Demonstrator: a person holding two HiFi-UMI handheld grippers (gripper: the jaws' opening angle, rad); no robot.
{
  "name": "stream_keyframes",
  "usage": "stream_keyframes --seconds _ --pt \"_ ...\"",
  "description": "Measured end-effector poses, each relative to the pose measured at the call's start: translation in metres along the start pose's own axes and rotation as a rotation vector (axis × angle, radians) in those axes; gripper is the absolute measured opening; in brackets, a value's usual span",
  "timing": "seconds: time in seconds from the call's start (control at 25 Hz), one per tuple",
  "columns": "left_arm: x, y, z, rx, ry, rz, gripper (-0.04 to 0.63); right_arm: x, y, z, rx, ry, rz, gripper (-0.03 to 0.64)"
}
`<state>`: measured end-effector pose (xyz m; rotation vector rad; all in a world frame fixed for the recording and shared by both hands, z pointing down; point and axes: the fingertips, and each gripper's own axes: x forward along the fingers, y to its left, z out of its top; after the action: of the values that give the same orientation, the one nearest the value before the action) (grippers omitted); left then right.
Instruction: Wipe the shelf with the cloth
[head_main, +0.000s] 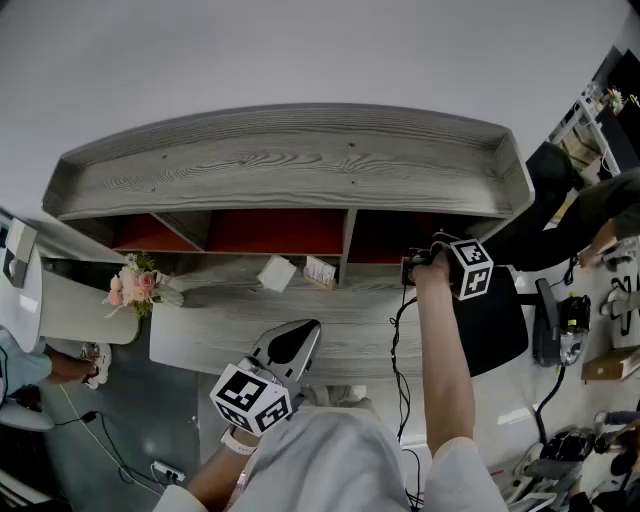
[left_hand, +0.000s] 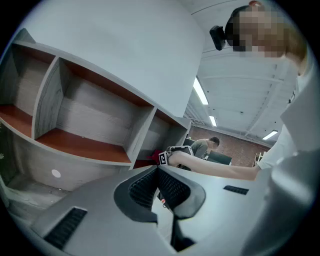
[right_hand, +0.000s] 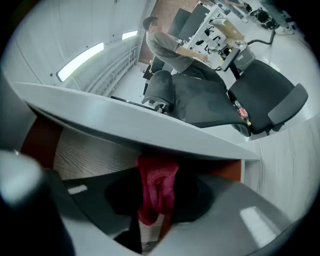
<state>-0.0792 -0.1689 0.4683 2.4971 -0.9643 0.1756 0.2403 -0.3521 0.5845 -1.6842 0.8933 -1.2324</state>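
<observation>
- Head view: one grey wood-grain shelf unit (head_main: 290, 165) with red-brown compartment floors stands against a plain white wall (head_main: 300, 50). Three compartments show in its upper row.
- Three loose items stand on the lower grey ledge: one bunch of pink flowers (head_main: 135, 287), one small white box (head_main: 277, 272) and one pale card (head_main: 320, 272).
- The right gripper (head_main: 425, 262) reaches into the right-hand compartment. The left gripper (head_main: 298, 335) hangs over the ledge's front edge, well apart from it.
- One black office chair (head_main: 490, 325) stands just right of the shelf unit.
- Left gripper view: the left gripper (left_hand: 158, 171) has its two jaws closed together with nothing between them.
- Two compartments show in full, both bare. The right gripper (left_hand: 170, 156) is at a third, with a trace of red beside it.
- One person (left_hand: 204, 147) sits in the background; three ceiling strip lights (left_hand: 200, 91) are lit.
- Right gripper view: the right gripper (right_hand: 155, 202) is clamped on one crimson cloth (right_hand: 157, 182), bunched and standing up between the jaws, inside the right-hand compartment just under the grey board (right_hand: 150, 132).
- Behind: two black chairs (right_hand: 262, 102), one person (right_hand: 165, 45) at a workbench and two strip lights (right_hand: 80, 61).
</observation>
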Motion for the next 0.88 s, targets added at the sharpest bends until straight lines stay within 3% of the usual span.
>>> stream_keyframes --seconds 0.16,0.28,0.56,0.68,0.88 --pt "0.0 0.002 0.001 -0.008 -0.007 0.0 0.006 -0.008 -0.023 -0.003 -0.036 0.034 -0.101 0.123" --pt "0.002 -0.002 0.0 -0.01 -0.008 -0.014 0.006 -0.021 -0.034 -0.004 -0.124 0.061 -0.117 0.123" --pt "0.014 -0.024 -0.006 -0.012 0.0 -0.073 0.006 -0.059 -0.046 -0.002 -0.33 0.162 -0.028 0.123" --pt "0.02 -0.035 -0.008 -0.006 0.004 -0.102 0.006 -0.079 -0.05 0.006 -0.472 0.151 -0.01 0.123" --pt "0.03 -0.053 -0.011 0.011 0.019 -0.15 0.006 -0.11 -0.049 0.015 -0.571 0.155 0.054 0.123"
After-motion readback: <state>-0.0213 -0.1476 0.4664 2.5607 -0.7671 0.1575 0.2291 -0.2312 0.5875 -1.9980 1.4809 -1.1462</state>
